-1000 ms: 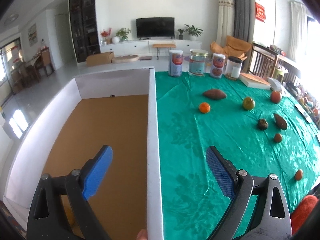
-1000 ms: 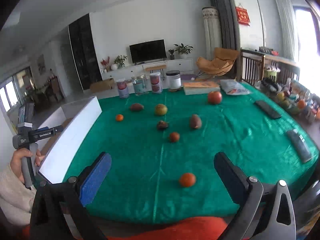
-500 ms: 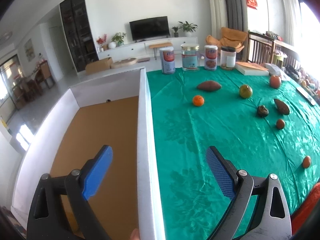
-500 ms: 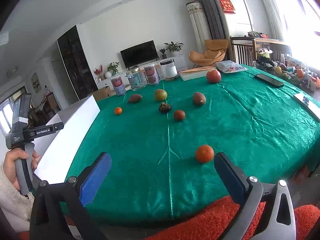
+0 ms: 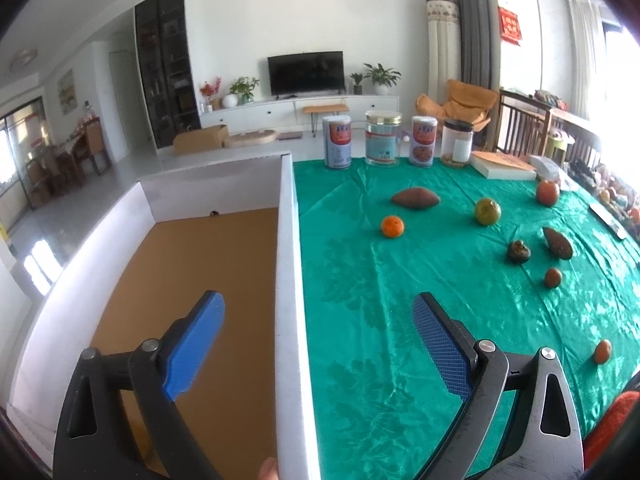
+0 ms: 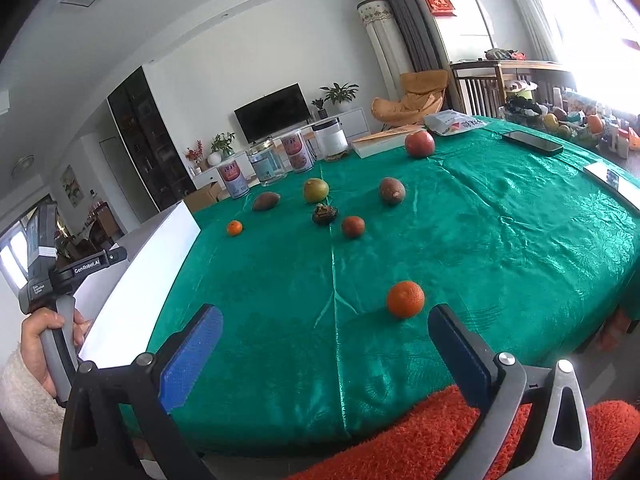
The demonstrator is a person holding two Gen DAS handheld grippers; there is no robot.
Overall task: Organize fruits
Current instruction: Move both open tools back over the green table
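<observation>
Several fruits lie scattered on the green tablecloth (image 6: 500, 240). Nearest in the right wrist view is an orange mandarin (image 6: 405, 299), just ahead of my open right gripper (image 6: 326, 344). Farther off lie a small mandarin (image 6: 234, 228), a brown fruit (image 6: 353, 226), a dark fruit (image 6: 324, 213), a green-yellow fruit (image 6: 316, 190) and a red apple (image 6: 419, 143). My left gripper (image 5: 316, 334) is open and empty, straddling the right wall of the white box (image 5: 290, 264) with a brown floor. In the left wrist view, a small mandarin (image 5: 392, 226) lies beyond it.
Three cans and a jar (image 5: 383, 138) stand at the table's far edge, beside a flat book (image 5: 502, 166). Phones and a remote (image 6: 532, 142) lie at the right side. A hand (image 6: 44, 332) holds the left gripper's handle. An orange rug (image 6: 440, 440) lies below the table's front edge.
Both views have shifted: the right gripper has dropped lower and moved toward the near mandarin, which now looks bigger. The left gripper stays over the box wall, turned slightly.
</observation>
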